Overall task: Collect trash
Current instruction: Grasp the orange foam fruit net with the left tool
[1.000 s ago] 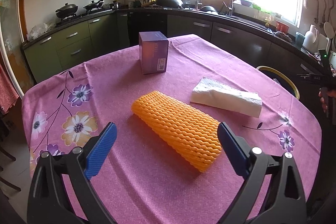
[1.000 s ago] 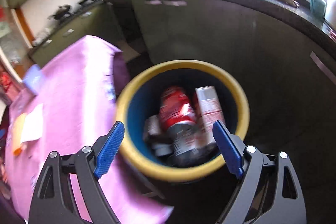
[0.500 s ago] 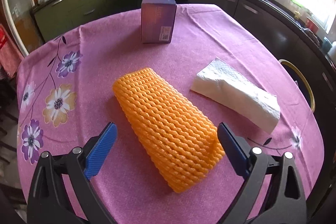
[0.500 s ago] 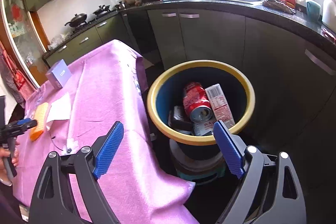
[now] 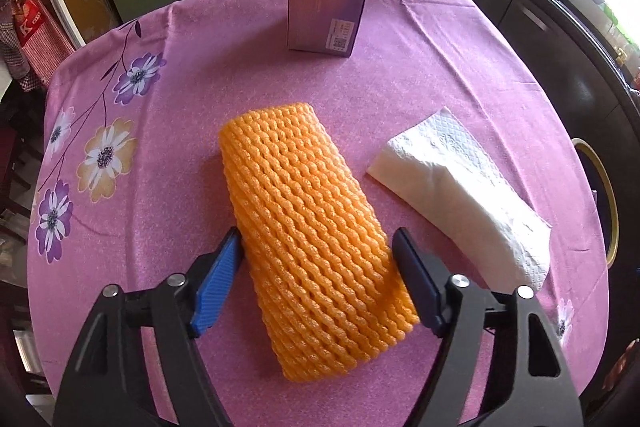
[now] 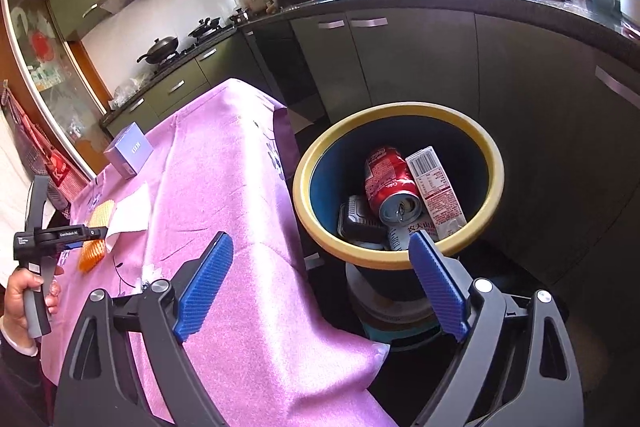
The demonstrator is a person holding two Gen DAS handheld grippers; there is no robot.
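An orange foam net sleeve (image 5: 308, 227) lies on the pink flowered tablecloth (image 5: 400, 87). My left gripper (image 5: 316, 255) points down over its near end with the sleeve between its blue pads; the jaws are closing, and the pads are at the sleeve's sides without squeezing it. A folded white paper towel (image 5: 460, 195) lies just right of the sleeve. My right gripper (image 6: 320, 239) hangs open and empty beyond the table's edge, in front of the yellow-rimmed trash bin (image 6: 400, 111). The bin holds a red can (image 6: 390, 183), a carton (image 6: 436, 187) and a dark tray.
A purple box (image 5: 326, 11) stands upright at the far side of the table. The bin's rim (image 5: 600, 187) shows past the table's right edge. Dark kitchen cabinets (image 6: 400, 59) and a counter run behind the bin. A hand (image 6: 24, 291) holds the left gripper's handle.
My left gripper has tipped downward and come closer over the orange sleeve, and its jaws have narrowed around it. The right gripper's view has swung from over the bin back toward the table's edge.
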